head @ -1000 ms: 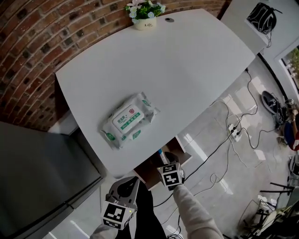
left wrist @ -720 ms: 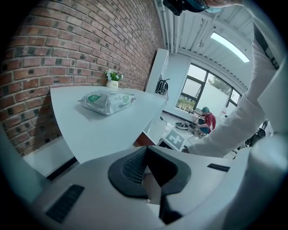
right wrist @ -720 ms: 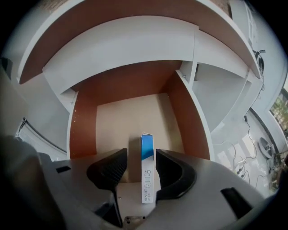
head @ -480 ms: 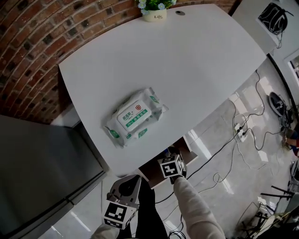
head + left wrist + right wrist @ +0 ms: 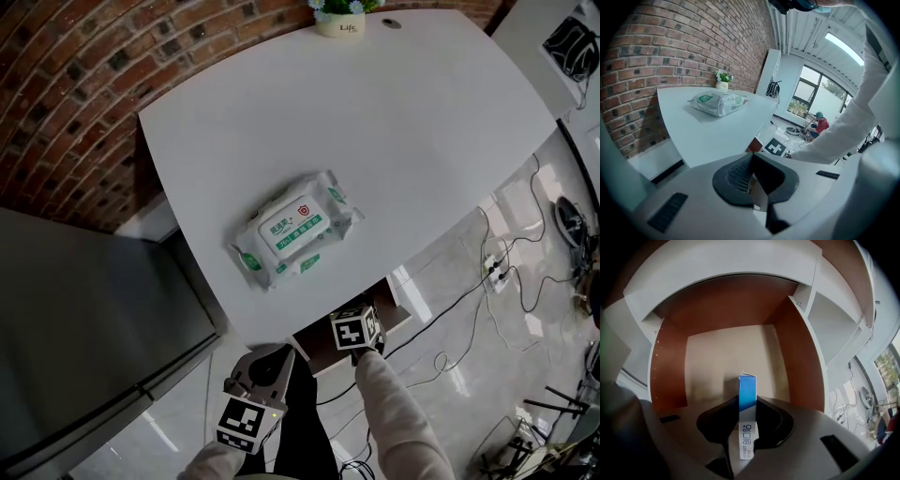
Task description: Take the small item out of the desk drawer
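The small item is a slim blue and white box (image 5: 746, 399) standing on edge on the floor of the open brown drawer (image 5: 717, 357). My right gripper (image 5: 746, 420) reaches into the drawer and its jaws are closing on the box, the black pads against both flat sides. From the head view, the right gripper (image 5: 352, 317) sits at the drawer (image 5: 317, 345) mouth under the desk edge, and the box is hidden there. My left gripper (image 5: 267, 361) hangs beside it, below the desk edge, shut and holding nothing (image 5: 752, 161).
A pack of wet wipes (image 5: 298, 228) lies on the white desk (image 5: 412, 112). A small potted plant (image 5: 342, 19) stands at its far edge by the brick wall. A grey cabinet (image 5: 84, 328) is at the left. Cables and a power strip (image 5: 492, 272) lie on the floor to the right.
The head view has drifted, so the desk and wipes pack sit further right and lower. The right gripper stays at the drawer mouth; the blue box that showed beside its cube is hidden now.
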Tool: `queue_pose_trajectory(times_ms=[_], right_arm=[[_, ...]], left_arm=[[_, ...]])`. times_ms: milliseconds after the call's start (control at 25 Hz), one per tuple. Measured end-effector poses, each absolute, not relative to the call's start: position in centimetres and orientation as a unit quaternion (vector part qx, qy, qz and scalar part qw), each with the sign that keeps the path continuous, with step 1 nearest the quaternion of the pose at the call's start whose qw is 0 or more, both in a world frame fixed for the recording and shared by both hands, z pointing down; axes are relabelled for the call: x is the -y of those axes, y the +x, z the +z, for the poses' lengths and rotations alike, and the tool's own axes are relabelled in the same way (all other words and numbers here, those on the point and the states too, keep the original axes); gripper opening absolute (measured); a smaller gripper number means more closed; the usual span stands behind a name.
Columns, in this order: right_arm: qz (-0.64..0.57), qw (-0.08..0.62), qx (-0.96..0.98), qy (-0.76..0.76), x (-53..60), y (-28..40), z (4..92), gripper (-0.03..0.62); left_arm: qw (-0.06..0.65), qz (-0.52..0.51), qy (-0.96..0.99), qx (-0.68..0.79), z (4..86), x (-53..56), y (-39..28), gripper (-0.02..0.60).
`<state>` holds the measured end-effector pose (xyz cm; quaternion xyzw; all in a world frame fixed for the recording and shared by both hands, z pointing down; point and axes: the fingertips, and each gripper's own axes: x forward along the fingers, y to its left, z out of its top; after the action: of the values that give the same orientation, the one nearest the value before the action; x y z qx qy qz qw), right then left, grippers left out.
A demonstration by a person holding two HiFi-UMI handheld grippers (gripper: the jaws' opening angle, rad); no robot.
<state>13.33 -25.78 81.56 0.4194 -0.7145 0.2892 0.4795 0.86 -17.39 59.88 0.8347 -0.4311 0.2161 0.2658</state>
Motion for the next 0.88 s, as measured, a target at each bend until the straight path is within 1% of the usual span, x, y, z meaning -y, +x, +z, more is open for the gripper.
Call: queue_pose_trajectory(times_ms=[160,480,880], right_arm=[[0.292,0.474,0.714,0.424,25.6,13.5,81.4,0.100],[0.299,0.427,0.721,0.458,25.2,14.2,77.8,0.097],[0.313,0.331,0.724,0.518,23.0,15.4,70.5,0.097]], left_arm=[[0.264,0.211,0.837,0.431,59.5,17.5,0.9,0.017],[0.255,0.206,0.846,0.421,58.2,17.1,1.9,0.017],[0.237,0.191,0.865,0.398,56.0,16.5,3.9,0.017]])
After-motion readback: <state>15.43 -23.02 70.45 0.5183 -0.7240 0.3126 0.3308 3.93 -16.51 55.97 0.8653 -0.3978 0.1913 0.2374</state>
